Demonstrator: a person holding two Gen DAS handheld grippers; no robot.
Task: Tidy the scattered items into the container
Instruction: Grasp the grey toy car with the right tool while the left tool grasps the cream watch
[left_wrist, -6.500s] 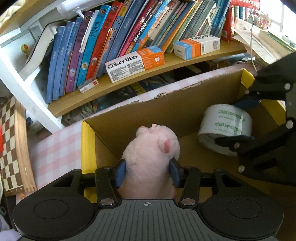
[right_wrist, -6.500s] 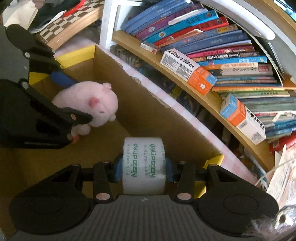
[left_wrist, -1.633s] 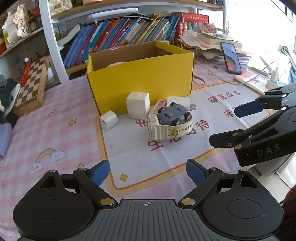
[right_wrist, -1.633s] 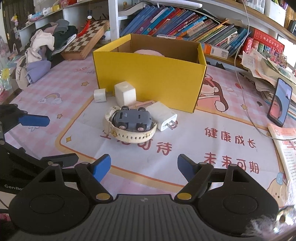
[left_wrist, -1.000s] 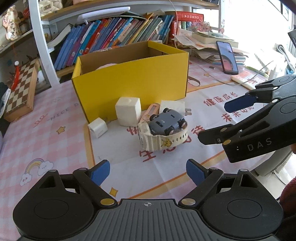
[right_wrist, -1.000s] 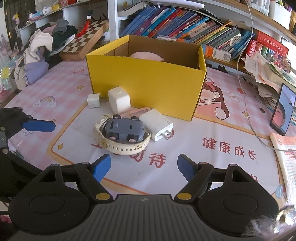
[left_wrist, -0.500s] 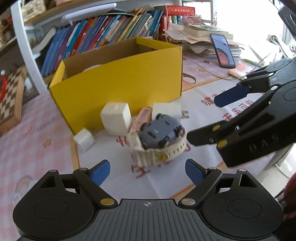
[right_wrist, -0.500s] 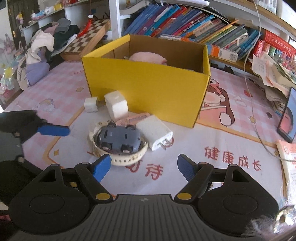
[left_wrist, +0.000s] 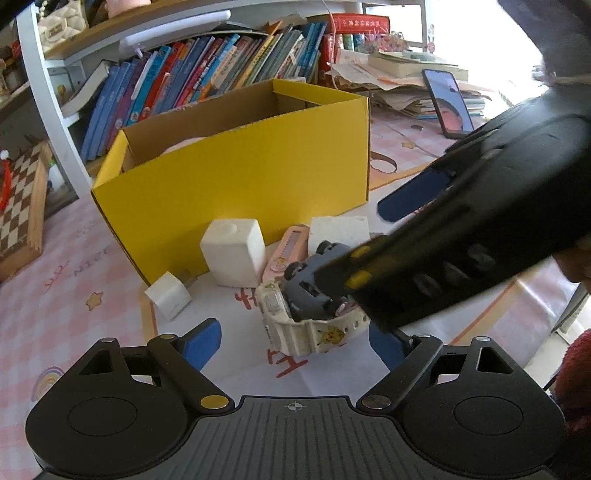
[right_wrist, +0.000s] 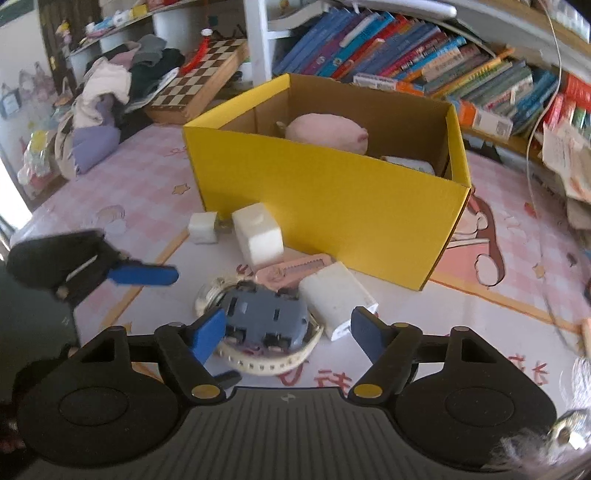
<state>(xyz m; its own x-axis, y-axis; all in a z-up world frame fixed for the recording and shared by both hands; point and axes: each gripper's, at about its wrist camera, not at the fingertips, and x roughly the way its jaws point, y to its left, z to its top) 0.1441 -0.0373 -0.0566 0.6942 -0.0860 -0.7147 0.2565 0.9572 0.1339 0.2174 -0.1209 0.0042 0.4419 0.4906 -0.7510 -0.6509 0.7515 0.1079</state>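
With its jaws spread wide, the right gripper (right_wrist: 288, 334) sits low over the grey toy car (right_wrist: 267, 314), which lies wheels-up inside the loop of a cream watch (left_wrist: 306, 328) on the worktop (right_wrist: 498, 258); the blue pads straddle the car without closing on it, so this looks like the setup for a pinch across its body. Because the car is nested in the strap, a grasp may drag the watch along. The left gripper (left_wrist: 295, 345) hovers just short of the same pile, jaws apart and empty, likely waiting for its own pick. A large white cube (right_wrist: 258, 234), a small white cube (right_wrist: 202, 228), a pink comb (right_wrist: 293, 269) and a white charger (right_wrist: 338, 295) lie close against the front wall of the yellow box (right_wrist: 332, 206), near enough for short carries. Inside the box already rests a pink plush (right_wrist: 327, 133).
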